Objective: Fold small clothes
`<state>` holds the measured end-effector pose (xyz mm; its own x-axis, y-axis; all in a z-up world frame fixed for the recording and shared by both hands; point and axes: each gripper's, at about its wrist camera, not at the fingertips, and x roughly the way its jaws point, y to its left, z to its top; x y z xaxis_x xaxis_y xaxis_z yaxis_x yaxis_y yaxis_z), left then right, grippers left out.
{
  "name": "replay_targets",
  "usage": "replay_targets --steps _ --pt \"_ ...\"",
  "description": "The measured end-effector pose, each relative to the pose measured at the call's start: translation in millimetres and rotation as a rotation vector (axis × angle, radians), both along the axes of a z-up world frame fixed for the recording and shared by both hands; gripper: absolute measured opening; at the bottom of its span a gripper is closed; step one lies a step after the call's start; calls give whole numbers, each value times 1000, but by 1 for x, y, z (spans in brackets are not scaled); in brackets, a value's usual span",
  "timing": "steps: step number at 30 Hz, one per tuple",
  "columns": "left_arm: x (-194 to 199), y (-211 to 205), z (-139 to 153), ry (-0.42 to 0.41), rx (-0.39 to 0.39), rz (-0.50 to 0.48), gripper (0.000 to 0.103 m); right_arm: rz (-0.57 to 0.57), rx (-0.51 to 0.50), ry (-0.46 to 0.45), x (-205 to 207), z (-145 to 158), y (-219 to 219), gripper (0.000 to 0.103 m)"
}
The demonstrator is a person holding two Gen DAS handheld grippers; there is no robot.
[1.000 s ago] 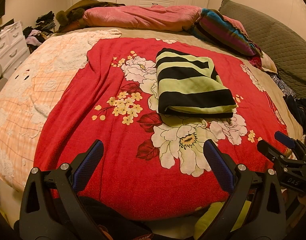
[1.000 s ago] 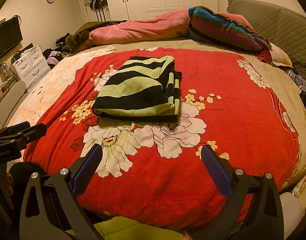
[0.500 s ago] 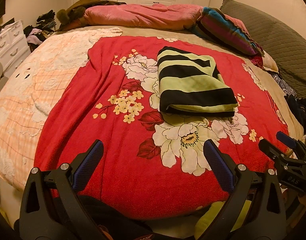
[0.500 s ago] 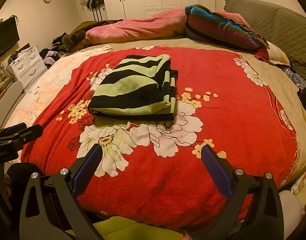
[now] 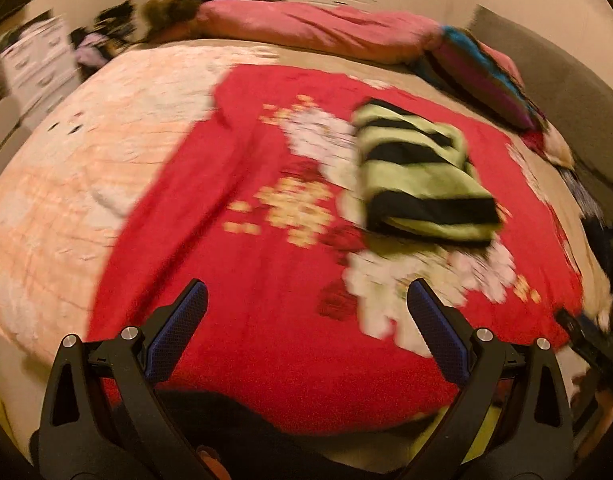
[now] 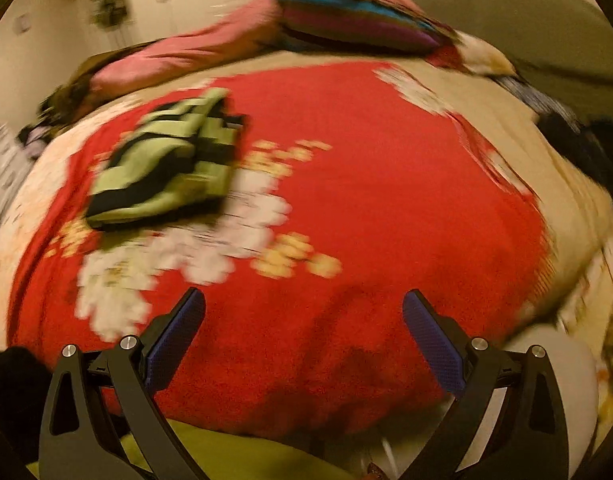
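A folded green and black striped garment point(image 5: 420, 176) lies on the red floral blanket point(image 5: 266, 280) on the bed. It also shows in the right wrist view point(image 6: 166, 168), at the left. My left gripper point(image 5: 306, 300) is open and empty, near the bed's front edge, well short of the garment. My right gripper point(image 6: 304, 304) is open and empty, near the front edge, to the right of the garment. Both views are blurred by motion.
Pink duvet point(image 5: 314, 28) and striped pillow point(image 5: 482, 76) lie at the bed's far side. A grey headboard point(image 6: 506, 12) is at the right. White drawers point(image 5: 38, 64) with clothes stand at the far left. Yellow-green cloth point(image 6: 234, 456) lies below the right gripper.
Both cameras have swung fast: the left one turned left, the right one turned right, so the garment shifted sideways in each view. The garment itself has not moved. Both grippers stay open.
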<state>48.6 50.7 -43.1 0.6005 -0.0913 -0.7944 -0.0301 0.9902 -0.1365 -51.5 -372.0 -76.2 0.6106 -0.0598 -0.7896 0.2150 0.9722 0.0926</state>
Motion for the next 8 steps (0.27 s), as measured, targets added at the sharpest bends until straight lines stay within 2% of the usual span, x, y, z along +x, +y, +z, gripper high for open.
replay_targets --steps 2,3,5,8 --pt "8 36 1 -1 3 81 94 -116 16 36 -13 -16 -34 99" --pt "14 68 -1 3 0 152 94 -180 16 48 -21 -23 -52 99" --pt "23 110 -4 8 19 246 94 -351 -5 75 -43 -39 -96 99" --pt "43 200 -17 24 163 450 94 -602 -67 107 -82 -59 -162 99"
